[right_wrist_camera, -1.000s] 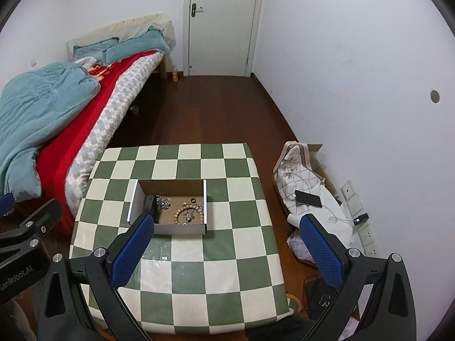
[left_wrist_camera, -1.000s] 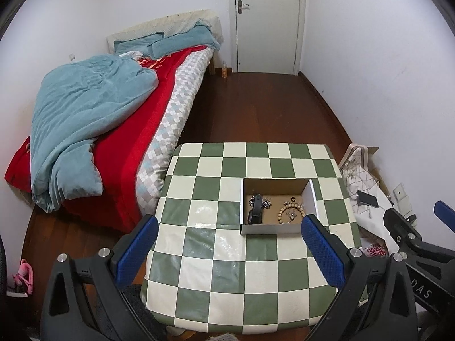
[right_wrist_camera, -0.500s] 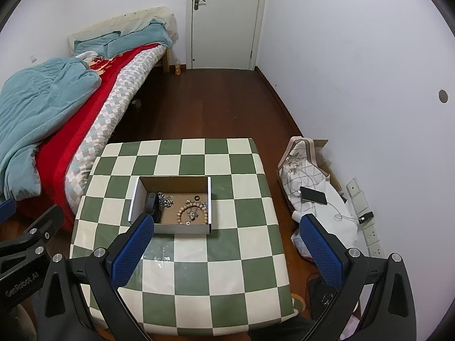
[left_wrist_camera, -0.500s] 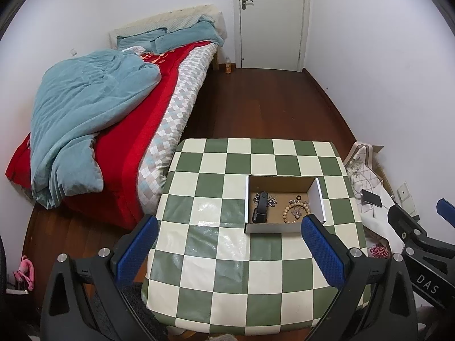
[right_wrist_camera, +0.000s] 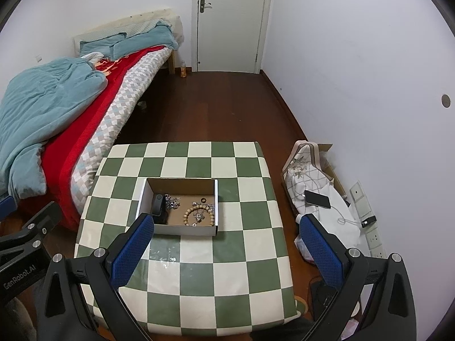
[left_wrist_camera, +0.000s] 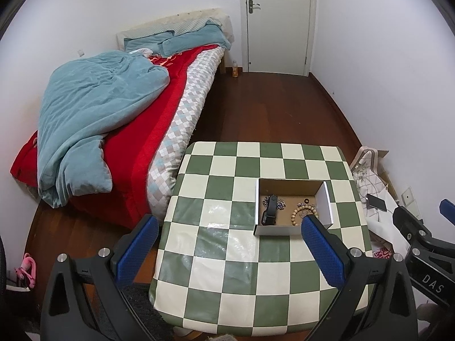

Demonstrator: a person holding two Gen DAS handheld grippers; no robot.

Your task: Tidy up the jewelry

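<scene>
A shallow cardboard box (left_wrist_camera: 321, 199) (right_wrist_camera: 182, 230) sits on the green and cream checkered table (left_wrist_camera: 227, 270) (right_wrist_camera: 227, 270). Inside lie a black wristband (left_wrist_camera: 270, 210) (right_wrist_camera: 158, 205), a wooden bead bracelet (left_wrist_camera: 298, 213) (right_wrist_camera: 187, 213), silver pieces (right_wrist_camera: 173, 203) and a small dark ring (left_wrist_camera: 306, 200) (right_wrist_camera: 203, 200). My left gripper (left_wrist_camera: 227, 251) is open and empty, high above the table's near part. My right gripper (right_wrist_camera: 226, 251) is open and empty, also high above the table, near side of the box.
A bed (left_wrist_camera: 119, 142) with a red cover and teal duvet stands left of the table. A patterned bag with a phone (right_wrist_camera: 317, 199) on it lies on the floor to the right by the wall sockets. A closed white door (right_wrist_camera: 231, 20) is at the far end.
Both grippers have risen and drawn back a little, so the table and box look smaller and lower in the views. Both stay open and empty.
</scene>
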